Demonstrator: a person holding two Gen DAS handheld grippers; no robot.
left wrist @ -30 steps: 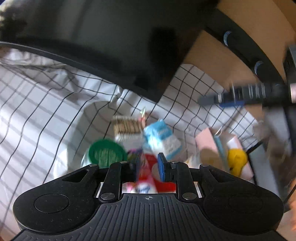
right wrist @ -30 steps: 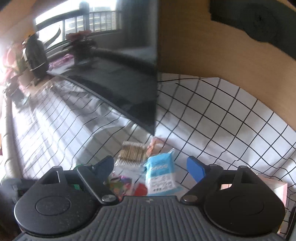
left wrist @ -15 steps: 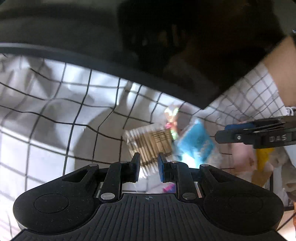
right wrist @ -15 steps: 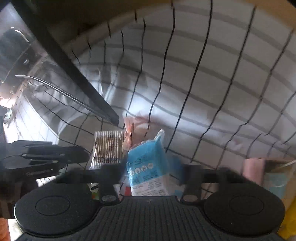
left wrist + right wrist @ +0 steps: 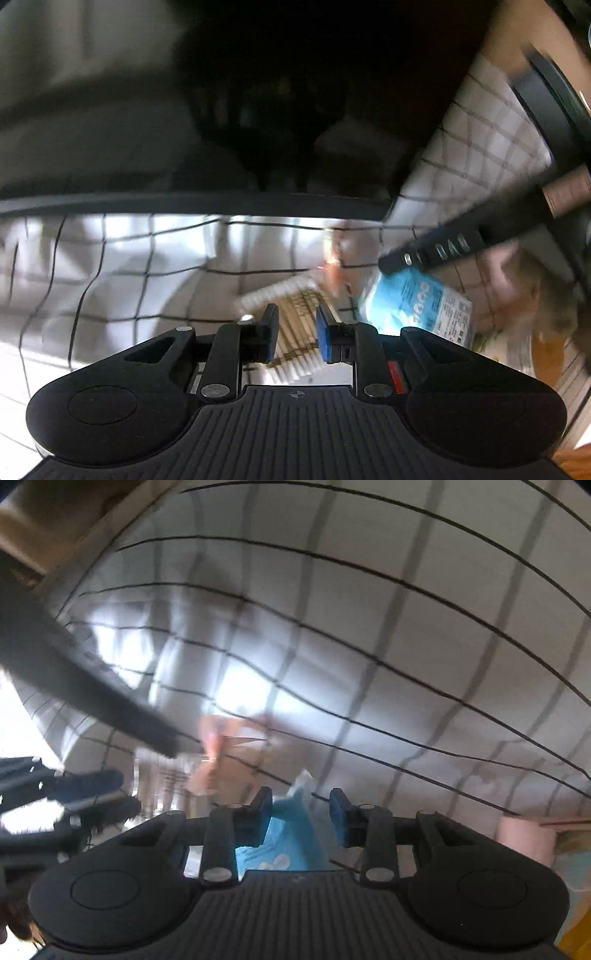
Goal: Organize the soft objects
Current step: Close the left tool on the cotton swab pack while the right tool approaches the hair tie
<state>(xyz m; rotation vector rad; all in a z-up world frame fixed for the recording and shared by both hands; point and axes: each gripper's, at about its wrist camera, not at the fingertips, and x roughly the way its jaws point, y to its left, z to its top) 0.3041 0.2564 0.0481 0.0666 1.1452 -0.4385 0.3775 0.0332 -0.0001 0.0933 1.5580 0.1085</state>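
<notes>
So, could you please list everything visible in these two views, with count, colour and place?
cotton swab pack: one, clear with tan sticks, lying between the left fingers
blue packet: one, blue and white, right of the swabs
peach wrapper: one, blurred, behind both packs
pink box: one, far right edge
checked cloth: one, white with black grid, under everything
dark screen: one, black, standing behind
left gripper: black, blue pads, narrowly open around the swabs
right gripper: black, open over the blue packet

A white black-gridded cloth (image 5: 122,266) carries a cotton-swab pack (image 5: 295,310) and blue packet (image 5: 417,302).
</notes>
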